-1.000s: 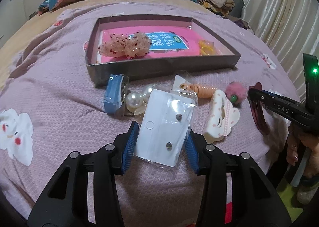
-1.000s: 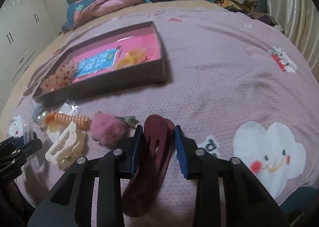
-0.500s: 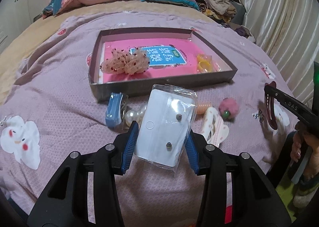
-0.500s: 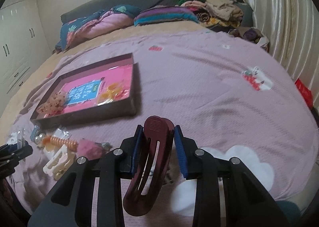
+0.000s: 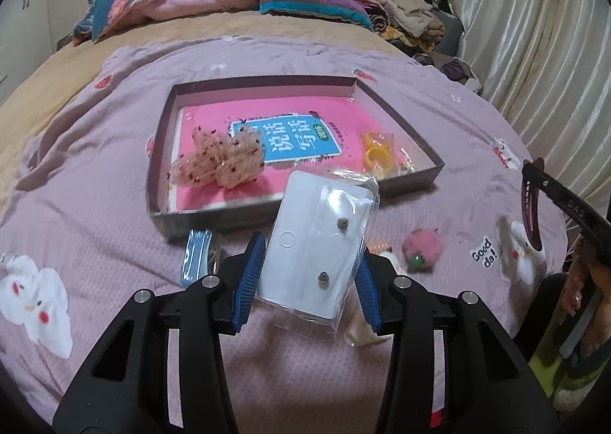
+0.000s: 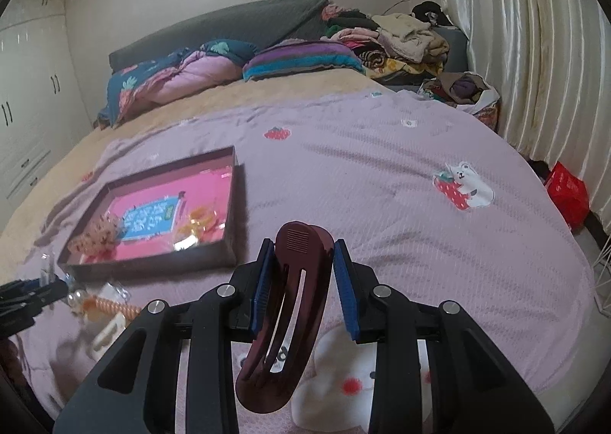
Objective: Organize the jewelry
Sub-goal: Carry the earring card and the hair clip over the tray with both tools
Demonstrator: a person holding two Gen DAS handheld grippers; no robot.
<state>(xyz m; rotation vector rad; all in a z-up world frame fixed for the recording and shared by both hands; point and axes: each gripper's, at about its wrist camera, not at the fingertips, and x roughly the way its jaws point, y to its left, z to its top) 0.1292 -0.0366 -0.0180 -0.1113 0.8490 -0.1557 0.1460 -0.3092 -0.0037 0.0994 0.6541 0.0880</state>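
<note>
My left gripper (image 5: pixel 311 281) is shut on a clear bag holding a white earring card (image 5: pixel 317 243) with two studs, lifted above the bedspread in front of the dark shallow box (image 5: pixel 214 220). The box holds a pink booklet, a speckled peach scrunchie (image 5: pixel 217 159) and yellow rings in a bag (image 5: pixel 376 153). My right gripper (image 6: pixel 303 289) is shut on a dark red hair clip (image 6: pixel 294 304), held up over the bed to the right of the box (image 6: pixel 152 262). In the left wrist view the hair clip (image 5: pixel 530 212) shows at the right edge.
On the bedspread near the box lie a blue clip in a bag (image 5: pixel 196 256), a pink pom-pom (image 5: pixel 422 247), a cream claw clip (image 6: pixel 109 333) and an orange spiral tie (image 6: pixel 114 306). Piled bedding and clothes (image 6: pixel 401 41) fill the far end; curtains (image 6: pixel 534 52) hang right.
Both grippers have risen from the bedspread with their items. The right view tilted up and away from the loose items; the left one now sits higher, closer to the box.
</note>
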